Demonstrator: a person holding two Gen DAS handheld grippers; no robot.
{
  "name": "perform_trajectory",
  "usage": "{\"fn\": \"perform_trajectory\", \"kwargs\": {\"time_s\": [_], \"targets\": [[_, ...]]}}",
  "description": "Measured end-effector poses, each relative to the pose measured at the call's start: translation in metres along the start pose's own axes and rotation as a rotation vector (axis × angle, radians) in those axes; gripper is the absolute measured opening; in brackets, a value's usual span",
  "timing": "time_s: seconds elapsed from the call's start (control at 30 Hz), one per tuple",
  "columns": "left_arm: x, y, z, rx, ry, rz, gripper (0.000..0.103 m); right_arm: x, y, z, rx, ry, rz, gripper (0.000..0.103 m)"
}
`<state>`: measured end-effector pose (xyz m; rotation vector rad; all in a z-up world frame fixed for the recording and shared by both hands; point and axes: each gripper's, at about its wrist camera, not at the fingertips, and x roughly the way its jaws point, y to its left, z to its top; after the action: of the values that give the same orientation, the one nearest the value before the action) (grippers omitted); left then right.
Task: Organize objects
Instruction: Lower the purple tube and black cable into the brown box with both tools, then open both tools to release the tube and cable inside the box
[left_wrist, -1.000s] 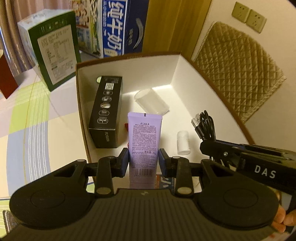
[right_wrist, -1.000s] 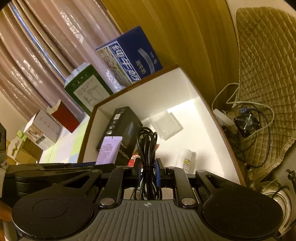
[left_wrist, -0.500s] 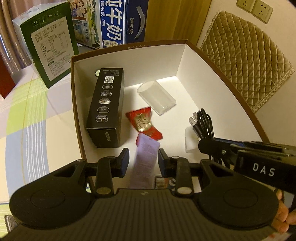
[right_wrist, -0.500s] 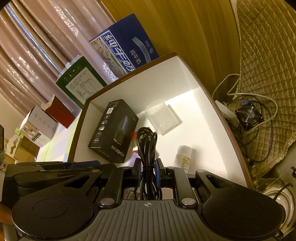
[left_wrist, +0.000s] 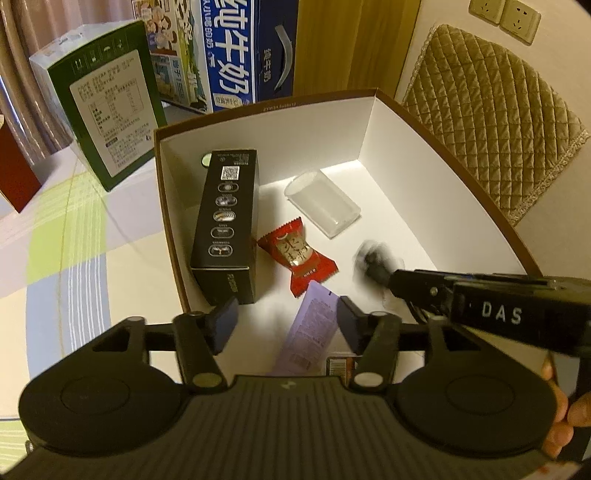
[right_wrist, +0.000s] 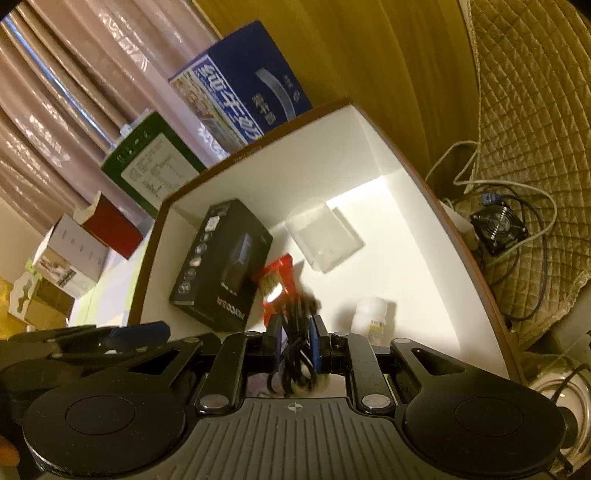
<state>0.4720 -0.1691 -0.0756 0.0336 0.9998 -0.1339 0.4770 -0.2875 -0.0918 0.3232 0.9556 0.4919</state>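
A coiled black cable (right_wrist: 295, 332) is pinched in the right claw (right_wrist: 295, 343) above the white box (left_wrist: 369, 133); limp and light, it is best gripped mid-bundle. The left claw (left_wrist: 286, 325) is opening, the purple tube (left_wrist: 314, 332) lying loose between its jaws.

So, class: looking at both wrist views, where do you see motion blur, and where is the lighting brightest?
Left wrist view: the cable at the right claw is smeared, while the black box is sharp. Right wrist view: the cable is blurred, and the box floor glares brightest in the far corner.
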Motion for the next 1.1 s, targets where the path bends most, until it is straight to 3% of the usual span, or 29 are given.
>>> {"fn": "perform_trajectory", "kwargs": {"time_s": [0.13, 0.23, 0.3, 0.37, 0.53, 0.7, 0.9, 1.1], "targets": [[-0.005, 0.001, 0.000, 0.004, -0.020, -0.007, 0.066, -0.007, 0.002, 0.002, -0.015, -0.011, 0.001, 0.016], [-0.010, 0.002, -0.001, 0.002, -0.030, -0.014, 0.072, -0.016, 0.004, 0.002, -0.040, -0.023, -0.012, 0.024], [-0.014, 0.003, -0.002, -0.002, -0.032, -0.027, 0.074, -0.022, 0.004, 0.001, -0.047, -0.031, -0.019, 0.041], [-0.018, 0.003, -0.003, 0.000, -0.036, -0.037, 0.075, -0.030, 0.005, -0.001, -0.059, -0.044, -0.023, 0.050], [-0.029, 0.002, -0.007, 0.008, -0.047, -0.055, 0.080, -0.050, 0.008, -0.007, -0.091, -0.065, -0.026, 0.063], [-0.042, 0.003, -0.014, 0.008, -0.053, -0.067, 0.083, -0.069, 0.011, -0.017, -0.117, -0.086, -0.033, 0.085], [-0.059, 0.009, -0.024, -0.015, -0.065, -0.065, 0.086, -0.088, 0.015, -0.028, -0.145, -0.106, -0.046, 0.096], [-0.074, 0.011, -0.034, -0.031, -0.073, -0.064, 0.088, -0.101, 0.018, -0.041, -0.136, -0.104, -0.049, 0.099]]}}
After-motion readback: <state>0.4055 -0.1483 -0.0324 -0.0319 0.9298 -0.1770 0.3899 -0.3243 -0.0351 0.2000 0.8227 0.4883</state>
